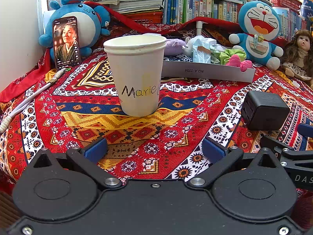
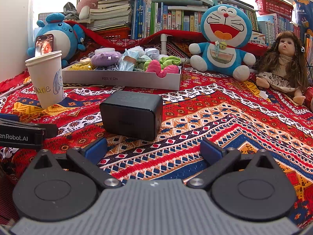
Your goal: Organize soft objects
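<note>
A shallow white box point(image 2: 121, 79) at the back holds several soft items: a purple plush point(image 2: 105, 58), a green scrunchie point(image 2: 170, 61), a pink soft piece point(image 2: 162, 69) and face masks point(image 2: 127, 61). The box also shows in the left wrist view point(image 1: 207, 72). My left gripper point(image 1: 154, 149) is open and empty, low over the patterned cloth, facing a white paper cup point(image 1: 137, 74) marked "Marie". My right gripper point(image 2: 154, 149) is open and empty, just behind a black charger block point(image 2: 133, 114).
A Doraemon plush point(image 2: 225, 41), a doll point(image 2: 283, 64) and a blue round plush point(image 2: 58, 35) with a phone point(image 1: 66, 41) leaning on it stand at the back. Books fill the shelf behind. A white cable point(image 1: 29, 98) lies at left. The charger shows in the left view point(image 1: 264, 109).
</note>
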### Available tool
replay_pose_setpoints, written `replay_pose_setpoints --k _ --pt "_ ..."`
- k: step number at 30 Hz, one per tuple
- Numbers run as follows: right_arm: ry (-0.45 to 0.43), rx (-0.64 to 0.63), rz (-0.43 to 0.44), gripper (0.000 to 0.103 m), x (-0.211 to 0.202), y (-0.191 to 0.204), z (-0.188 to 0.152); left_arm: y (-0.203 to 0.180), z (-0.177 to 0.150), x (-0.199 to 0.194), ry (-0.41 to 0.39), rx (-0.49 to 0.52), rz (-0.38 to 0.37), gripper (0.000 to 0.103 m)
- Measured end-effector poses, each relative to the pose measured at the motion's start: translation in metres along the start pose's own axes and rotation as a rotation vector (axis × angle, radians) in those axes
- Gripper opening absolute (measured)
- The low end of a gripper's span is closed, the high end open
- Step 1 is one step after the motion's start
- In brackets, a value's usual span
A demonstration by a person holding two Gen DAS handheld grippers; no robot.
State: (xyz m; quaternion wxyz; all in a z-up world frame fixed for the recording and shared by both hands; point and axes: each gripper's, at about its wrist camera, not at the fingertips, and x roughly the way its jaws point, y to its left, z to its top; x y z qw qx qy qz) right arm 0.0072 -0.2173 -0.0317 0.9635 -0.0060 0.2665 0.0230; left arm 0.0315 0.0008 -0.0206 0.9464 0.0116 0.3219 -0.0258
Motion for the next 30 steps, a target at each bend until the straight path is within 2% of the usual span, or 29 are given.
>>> replay_pose_setpoints --k 30 --pt "0.001 -0.001 0.001 0.103 0.0000 -0.0006 0.0005 -0.0003 0.0007 -0.0001 -0.010 0.004 -0.001 0.103"
